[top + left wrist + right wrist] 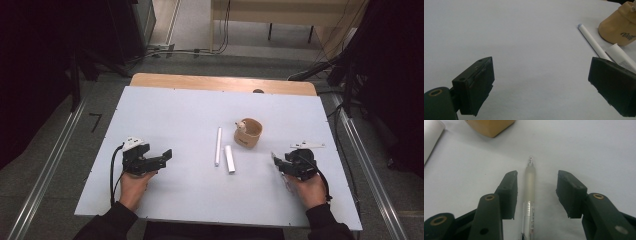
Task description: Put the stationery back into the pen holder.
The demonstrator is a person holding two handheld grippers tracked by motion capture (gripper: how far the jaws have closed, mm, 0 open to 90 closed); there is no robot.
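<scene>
Two hand-held grippers over the white bench (165,107). Right hand-held gripper (537,187): jaws half apart, straddling one translucent pen (529,195) that lies flat on the bench, tip pointing away; one jaw stands just beside the barrel, the other is clear of it, so nothing is grasped. Left hand-held gripper (541,85): released, jaws wide, bare bench between them. One tan cup (248,133) mid-bench, with something small and pale at its rim. Two white tubes beside it: one thin tube (218,146), one thicker tube (229,159), near each other.
</scene>
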